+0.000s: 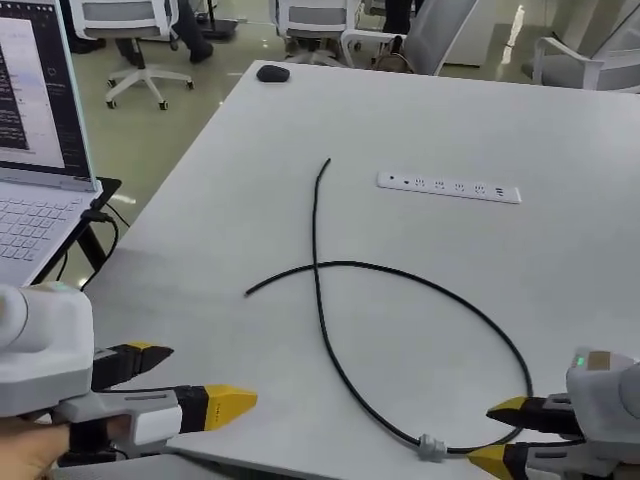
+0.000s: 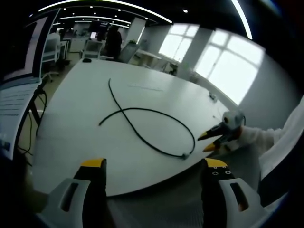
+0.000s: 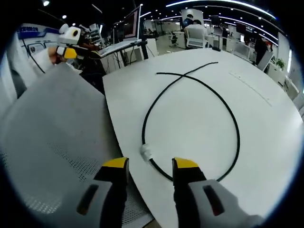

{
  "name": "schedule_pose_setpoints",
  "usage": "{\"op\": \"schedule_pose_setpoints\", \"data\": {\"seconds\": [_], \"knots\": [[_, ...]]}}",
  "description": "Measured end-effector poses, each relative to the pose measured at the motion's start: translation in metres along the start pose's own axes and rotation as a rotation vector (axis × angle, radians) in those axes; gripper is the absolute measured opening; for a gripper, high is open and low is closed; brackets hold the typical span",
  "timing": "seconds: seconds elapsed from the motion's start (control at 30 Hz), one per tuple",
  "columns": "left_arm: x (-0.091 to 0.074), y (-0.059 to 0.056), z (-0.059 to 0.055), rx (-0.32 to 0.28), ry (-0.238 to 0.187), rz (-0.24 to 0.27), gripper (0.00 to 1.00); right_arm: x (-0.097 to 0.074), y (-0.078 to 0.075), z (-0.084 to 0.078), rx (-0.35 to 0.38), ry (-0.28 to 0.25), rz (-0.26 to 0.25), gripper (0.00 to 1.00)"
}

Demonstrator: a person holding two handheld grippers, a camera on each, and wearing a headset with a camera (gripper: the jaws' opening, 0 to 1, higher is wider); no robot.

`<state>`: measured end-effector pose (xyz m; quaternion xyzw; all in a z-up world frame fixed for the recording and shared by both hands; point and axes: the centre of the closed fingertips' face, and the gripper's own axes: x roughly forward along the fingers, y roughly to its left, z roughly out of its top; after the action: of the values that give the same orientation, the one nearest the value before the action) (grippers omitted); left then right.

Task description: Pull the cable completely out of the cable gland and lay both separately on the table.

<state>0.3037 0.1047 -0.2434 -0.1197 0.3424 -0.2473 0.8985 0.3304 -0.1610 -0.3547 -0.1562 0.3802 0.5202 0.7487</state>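
Note:
A long black cable [image 1: 318,262] lies in a crossed loop on the white table [image 1: 560,270]. A small grey cable gland [image 1: 431,447] sits on it near the front edge. My right gripper [image 1: 497,433] hovers just right of the gland, open. In the right gripper view the gland [image 3: 146,152] lies just ahead of the yellow-tipped gripper [image 3: 150,164], with the cable [image 3: 232,118] curving away. My left gripper [image 1: 195,378] stands open off the table's front left corner, holding nothing. In the left gripper view the left gripper [image 2: 154,164] faces the loop [image 2: 156,110] and gland [image 2: 184,156], with the right gripper [image 2: 213,140] beyond.
A white power strip [image 1: 448,187] lies at the back right and a black mouse [image 1: 272,73] at the far edge. A laptop [image 1: 30,200] stands on a stand to the left. Office chairs line the back. A grey mesh seat [image 3: 52,128] sits below the table's front edge.

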Motion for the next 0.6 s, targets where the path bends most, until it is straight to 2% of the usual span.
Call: {"op": "schedule_pose_setpoints", "data": {"seconds": [0.27,0.6], "knots": [[-0.005,-0.002,0.001,-0.005,-0.018,0.008,0.81,0.024,-0.001,-0.01,-0.078,0.06,0.031,0.31],[-0.011,-0.001,0.0,-0.016,-0.031,0.025,0.79,0.043,-0.005,-0.014,-0.092,0.069,0.053,0.24]]}}
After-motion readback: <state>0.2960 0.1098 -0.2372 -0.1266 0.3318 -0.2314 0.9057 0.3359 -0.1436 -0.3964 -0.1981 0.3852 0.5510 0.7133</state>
